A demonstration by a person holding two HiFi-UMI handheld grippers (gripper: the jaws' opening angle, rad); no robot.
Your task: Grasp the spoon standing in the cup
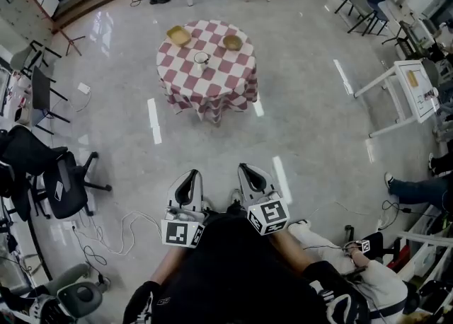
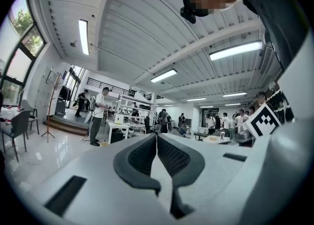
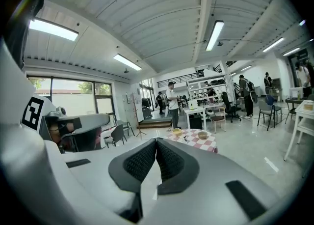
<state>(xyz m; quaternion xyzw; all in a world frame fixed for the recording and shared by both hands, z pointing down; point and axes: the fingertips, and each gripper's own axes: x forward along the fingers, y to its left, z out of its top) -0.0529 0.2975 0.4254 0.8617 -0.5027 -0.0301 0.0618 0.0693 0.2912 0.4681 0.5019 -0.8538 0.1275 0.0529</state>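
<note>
— Progress?
— None. Pressed together, empty, on both left gripper (image 1: 191, 174) and right gripper (image 1: 245, 168).
— And spoon?
— Too small to resolve; presumably in pale cup (image 1: 202, 58) on round red-and-white checked table (image 1: 212, 83), well apart. Remaining: approach, grasp.

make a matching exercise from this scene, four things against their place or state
Things:
1. small pale cup
2. black office chair
3. white side table
4. left gripper

Places or states:
A. jaws together, nothing between them
B. on the floor at the head view's left
C. middle of the round red-and-white checked table
D. on the floor at the head view's right

Pairs: 1-C, 2-B, 3-D, 4-A
</note>
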